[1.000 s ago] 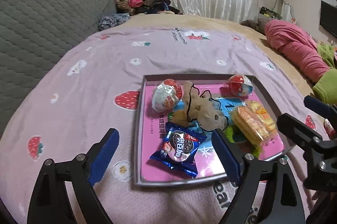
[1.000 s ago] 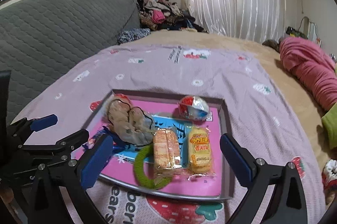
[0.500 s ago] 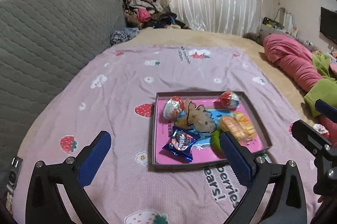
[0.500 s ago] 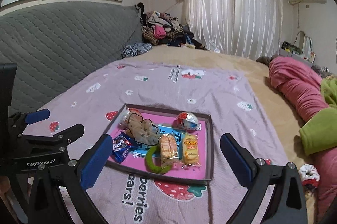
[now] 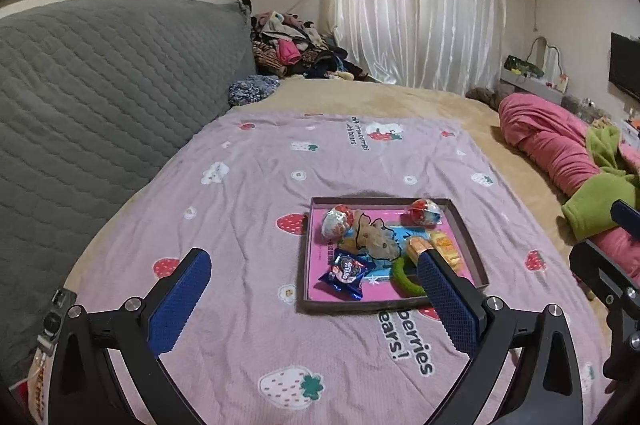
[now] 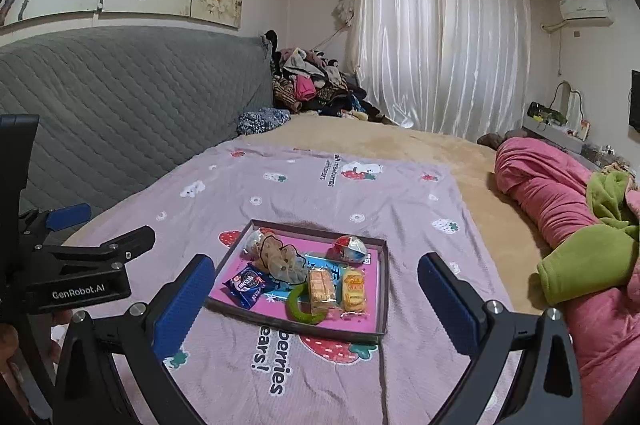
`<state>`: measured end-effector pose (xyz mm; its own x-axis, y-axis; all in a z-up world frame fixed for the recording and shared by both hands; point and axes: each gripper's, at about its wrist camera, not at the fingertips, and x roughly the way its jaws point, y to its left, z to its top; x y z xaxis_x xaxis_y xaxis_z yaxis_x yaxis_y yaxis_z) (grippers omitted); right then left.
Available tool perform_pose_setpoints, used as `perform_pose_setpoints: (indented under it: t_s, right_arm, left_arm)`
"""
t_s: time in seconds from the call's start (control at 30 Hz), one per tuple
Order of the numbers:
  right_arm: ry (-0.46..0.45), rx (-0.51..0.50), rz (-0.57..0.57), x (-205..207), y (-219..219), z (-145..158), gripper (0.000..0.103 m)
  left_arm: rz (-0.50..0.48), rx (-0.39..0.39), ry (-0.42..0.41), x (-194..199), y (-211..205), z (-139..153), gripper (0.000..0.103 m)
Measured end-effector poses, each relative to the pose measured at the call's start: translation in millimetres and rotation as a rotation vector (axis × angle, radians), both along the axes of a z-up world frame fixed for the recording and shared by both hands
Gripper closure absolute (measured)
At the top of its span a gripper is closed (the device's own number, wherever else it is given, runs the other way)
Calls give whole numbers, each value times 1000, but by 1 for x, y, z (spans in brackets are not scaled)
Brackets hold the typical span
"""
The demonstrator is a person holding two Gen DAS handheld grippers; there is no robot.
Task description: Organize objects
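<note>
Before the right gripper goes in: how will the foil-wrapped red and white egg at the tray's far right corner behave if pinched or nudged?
The foil-wrapped red and white egg is rounded, so a nudge would probably roll it across the shallow pink tray. Its crinkled shiny foil looks slick; the pads may slip off the curve unless centred. It is probably light for its size and possibly crushable, so close gently.

A home bedroom: a wide bed [image 6: 360, 145] under a pink strawberry-print blanket [image 6: 320, 193], with a grey quilted headboard [image 6: 120, 97] on the left. Far off hang white curtains [image 6: 440, 37], beside a heap of clothes [image 6: 316, 85]; an air conditioner [image 6: 586, 9] sits high on the right wall.
</note>
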<state>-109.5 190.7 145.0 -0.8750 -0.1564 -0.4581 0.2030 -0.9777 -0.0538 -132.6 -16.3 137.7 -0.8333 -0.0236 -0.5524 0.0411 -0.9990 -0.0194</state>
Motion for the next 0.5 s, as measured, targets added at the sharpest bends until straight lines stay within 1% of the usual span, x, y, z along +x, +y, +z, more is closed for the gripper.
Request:
perform_pose_setpoints:
  t_s: [0.2, 0.33, 0.5]
  right_arm:
    - [26, 2, -2, 29, 1, 14, 1]
    - [32, 15, -1, 45, 1, 17, 1]
    - [32, 19, -2, 63, 1, 15, 1]
  left_arm:
    - [19, -6, 26, 30, -3, 13, 0]
    - [21, -18, 27, 52, -4, 12, 0]
    - [24, -13, 22, 69, -4, 10, 0]
